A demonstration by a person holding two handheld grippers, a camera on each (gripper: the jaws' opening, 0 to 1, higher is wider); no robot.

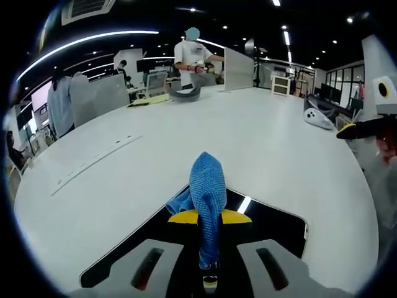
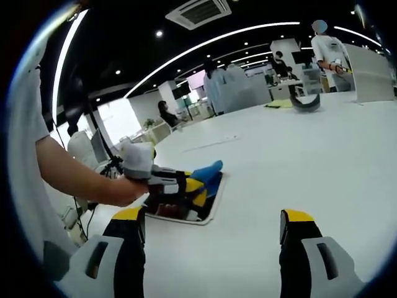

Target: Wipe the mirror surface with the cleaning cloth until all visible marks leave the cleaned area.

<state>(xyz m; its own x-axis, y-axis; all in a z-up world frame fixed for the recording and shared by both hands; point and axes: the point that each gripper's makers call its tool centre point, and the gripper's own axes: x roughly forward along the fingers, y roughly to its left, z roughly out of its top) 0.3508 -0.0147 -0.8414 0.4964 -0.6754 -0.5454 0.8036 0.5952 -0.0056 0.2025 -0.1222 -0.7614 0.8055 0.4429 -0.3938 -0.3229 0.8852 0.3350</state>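
Two grippers are at work on the white table (image 1: 279, 149). The left gripper (image 1: 209, 273) is clamped on the blue cleaning cloth (image 1: 208, 198), which runs lengthwise straight out from its jaws and lies on the dark mirror (image 1: 273, 223). The right gripper (image 2: 211, 239) hangs above the table, jaws spread wide and holding nothing, well apart from the mirror.
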